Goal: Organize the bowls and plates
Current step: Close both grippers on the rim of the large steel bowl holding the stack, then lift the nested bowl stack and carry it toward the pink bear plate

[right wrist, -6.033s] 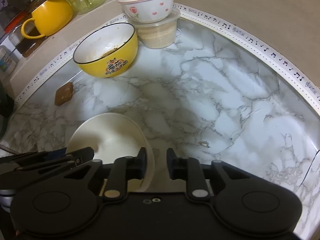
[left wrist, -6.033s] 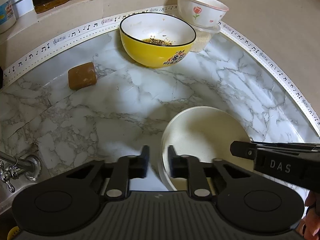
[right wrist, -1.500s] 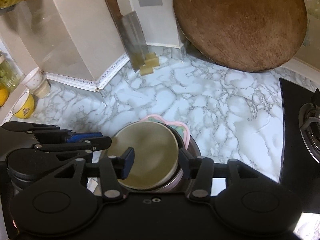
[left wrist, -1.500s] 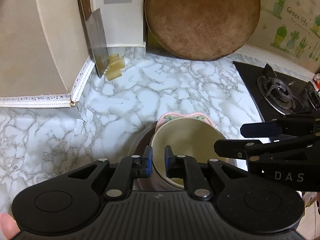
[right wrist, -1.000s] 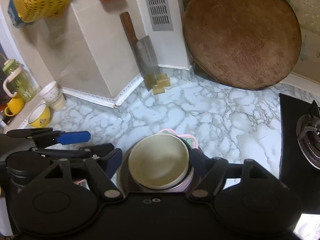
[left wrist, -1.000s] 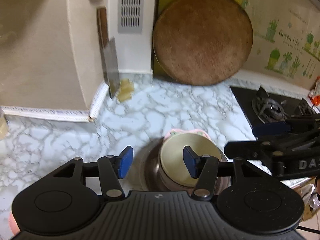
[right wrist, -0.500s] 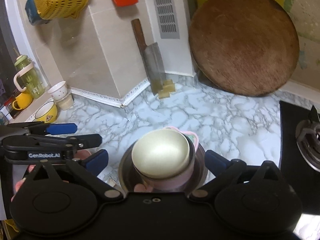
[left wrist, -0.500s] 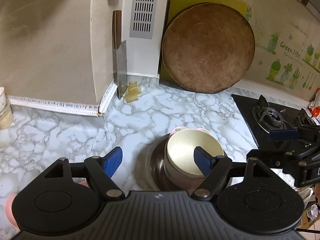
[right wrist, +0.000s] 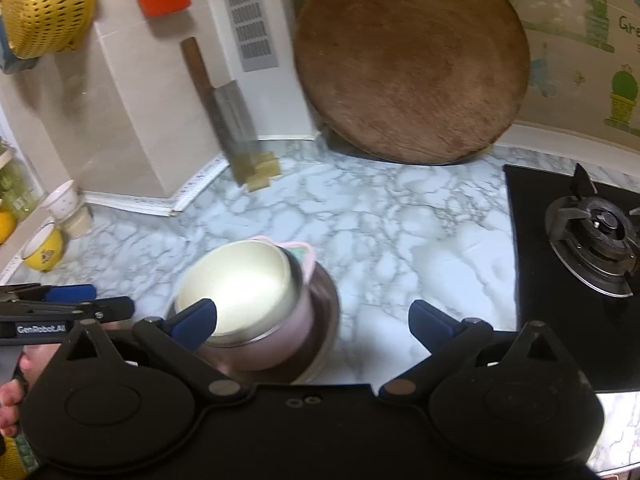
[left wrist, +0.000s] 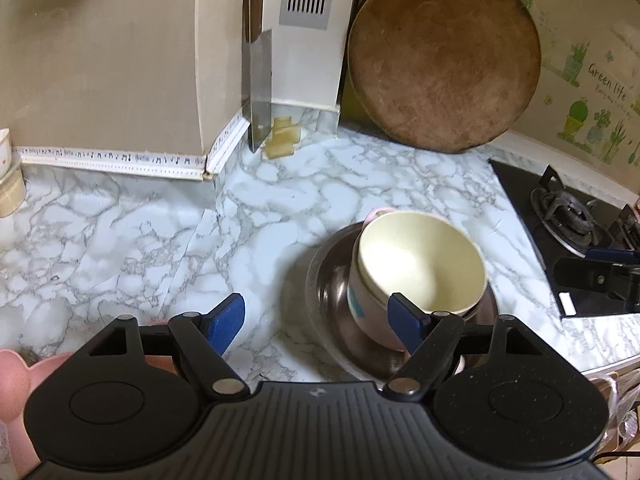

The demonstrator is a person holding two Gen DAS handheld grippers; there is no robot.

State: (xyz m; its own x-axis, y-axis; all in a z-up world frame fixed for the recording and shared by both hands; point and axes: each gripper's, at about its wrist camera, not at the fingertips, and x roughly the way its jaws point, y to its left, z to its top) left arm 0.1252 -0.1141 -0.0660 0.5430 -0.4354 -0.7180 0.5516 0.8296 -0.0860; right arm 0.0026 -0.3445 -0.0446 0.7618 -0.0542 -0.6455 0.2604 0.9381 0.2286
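**Bowls stacked, both grippers let go**

So the cream bowl (left wrist: 420,264) is sitting nested on top of a pink bowl (left wrist: 370,320), and that whole stack rests inside a shallow steel dish (left wrist: 324,280) on the marble counter (left wrist: 120,232). The cream one looks a bit tilted in the left wrist view.

Left gripper (left wrist: 316,316): fingers spread wide, nothing pinched. The stack sits ahead of its right-hand finger (left wrist: 404,320), which overlaps the pink bowl's side in the view; can't tell if it actually touches. The other finger is over bare counter.

Right gripper (right wrist: 312,316): also released, jaws about as wide as they go. The stack is up by its left-hand finger (right wrist: 196,320), which overlaps the cream rim in the picture, while the other finger hangs over empty marble.

Beyond the fingertips: a round wooden board (left wrist: 444,60) leaning on the wall, a cleaver (left wrist: 260,80) propped in the corner, and the gas burner (right wrist: 596,236) off to the right. A yellow bowl (right wrist: 42,252) sits far left.
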